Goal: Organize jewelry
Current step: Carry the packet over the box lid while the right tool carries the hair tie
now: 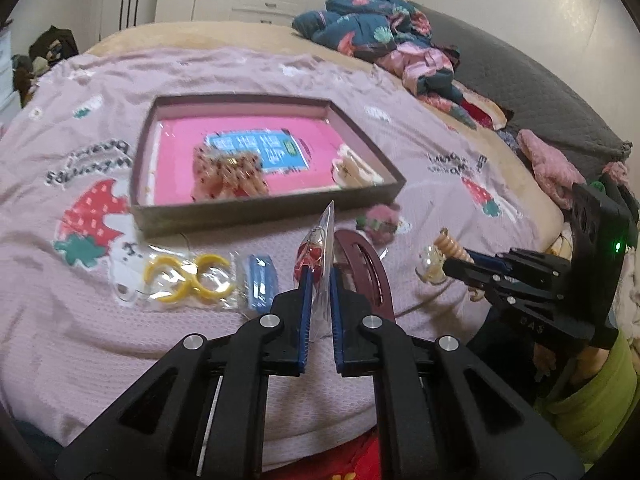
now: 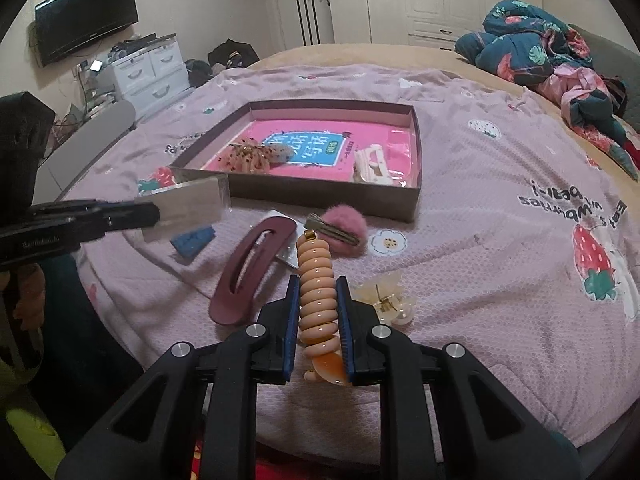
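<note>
Pinching a clear packet [image 1: 320,256] of red jewelry, the left gripper [image 1: 320,280] holds it above the bed's near edge, while the right gripper [image 2: 318,292] clamps a peach spiral hair tie [image 2: 316,280] short of the tray [image 2: 304,194].

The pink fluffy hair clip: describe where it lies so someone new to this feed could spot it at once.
Start at the shallow brown box on the pink strawberry bedspread. Just outside its near wall, toward the camera, lies the pink fluffy hair clip, beside the dark red oval clip. It is the only furry piece: a round pink pompom on a metal clip, while its neighbours are smooth plastic.
</note>
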